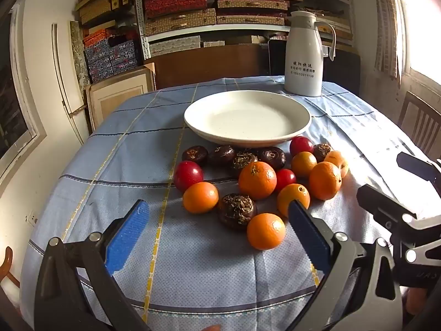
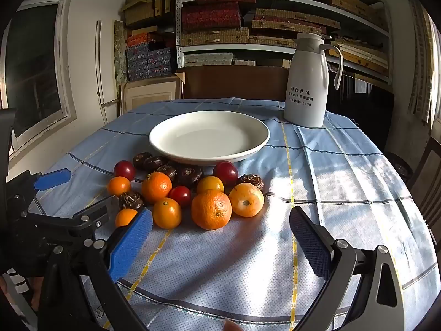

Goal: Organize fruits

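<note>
Fingers of the left gripper (image 1: 217, 237) are seen spread wide in the left wrist view, nothing being held between the blue pad (image 1: 126, 240) and the dark pad (image 1: 308, 237). Just ahead of them a cluster of fruits (image 1: 256, 182) is laid on the blue checked tablecloth (image 1: 115, 165): oranges, red plums and dark brown wrinkled fruits (kind not discernible). One small orange (image 1: 265, 231) lies nearest, between the two pads but untouched. Beyond the cluster a white plate (image 1: 247, 117) is set, bare of fruit, its near rim just beside the dark fruits. A white thermos jug (image 1: 307, 53) stands behind the plate, to the right. At the right edge, part of the right gripper (image 1: 397, 190) is visible.

In the right wrist view, the right gripper (image 2: 220, 237) is likewise shown wide open and unloaded, above bare cloth. The fruit cluster (image 2: 187, 190) is placed ahead and to the left, in front of the plate (image 2: 209, 136); a large orange (image 2: 211, 209) and a yellowish apple-like fruit (image 2: 246, 199) lie nearest. The left gripper (image 2: 91, 193) is seen at the left, beside the cluster. The jug (image 2: 307, 82) stands at the far right of the table.
</note>
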`<state>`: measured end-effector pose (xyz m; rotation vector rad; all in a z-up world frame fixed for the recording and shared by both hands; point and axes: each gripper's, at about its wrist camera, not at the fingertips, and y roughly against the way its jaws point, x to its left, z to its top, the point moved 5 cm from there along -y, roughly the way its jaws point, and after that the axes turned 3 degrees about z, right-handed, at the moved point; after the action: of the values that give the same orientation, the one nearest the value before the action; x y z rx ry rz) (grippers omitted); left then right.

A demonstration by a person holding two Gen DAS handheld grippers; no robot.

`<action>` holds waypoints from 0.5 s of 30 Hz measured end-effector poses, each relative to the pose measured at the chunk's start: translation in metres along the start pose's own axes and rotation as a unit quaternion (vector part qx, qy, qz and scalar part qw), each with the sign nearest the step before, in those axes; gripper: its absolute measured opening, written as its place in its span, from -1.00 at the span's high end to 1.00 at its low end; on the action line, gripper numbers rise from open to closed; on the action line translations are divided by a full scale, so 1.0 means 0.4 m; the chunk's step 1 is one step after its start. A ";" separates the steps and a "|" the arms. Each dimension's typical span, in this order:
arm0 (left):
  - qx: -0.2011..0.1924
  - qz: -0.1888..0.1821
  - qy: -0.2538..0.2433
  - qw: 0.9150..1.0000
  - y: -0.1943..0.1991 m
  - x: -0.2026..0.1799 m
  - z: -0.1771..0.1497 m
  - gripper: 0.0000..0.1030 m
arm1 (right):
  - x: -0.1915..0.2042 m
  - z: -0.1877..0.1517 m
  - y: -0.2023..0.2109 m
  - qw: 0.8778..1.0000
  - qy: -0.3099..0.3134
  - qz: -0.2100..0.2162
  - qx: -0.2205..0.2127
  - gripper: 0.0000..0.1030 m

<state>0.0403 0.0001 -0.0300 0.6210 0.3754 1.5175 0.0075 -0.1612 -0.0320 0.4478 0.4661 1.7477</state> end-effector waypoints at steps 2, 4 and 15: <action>-0.003 0.000 0.001 1.000 0.001 0.000 0.000 -0.92 | 0.000 -0.001 -0.001 1.000 -0.001 0.001 0.002 -0.93; -0.002 0.000 0.002 1.000 0.002 0.000 0.000 -0.92 | 0.000 -0.001 -0.002 1.000 -0.002 0.001 0.002 -0.93; 0.001 -0.002 0.004 1.000 -0.006 -0.011 -0.005 -0.92 | 0.000 -0.001 0.001 1.000 -0.003 0.002 -0.001 -0.93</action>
<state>0.0409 -0.0039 -0.0336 0.6162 0.3841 1.5159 0.0071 -0.1611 -0.0321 0.4524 0.4611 1.7493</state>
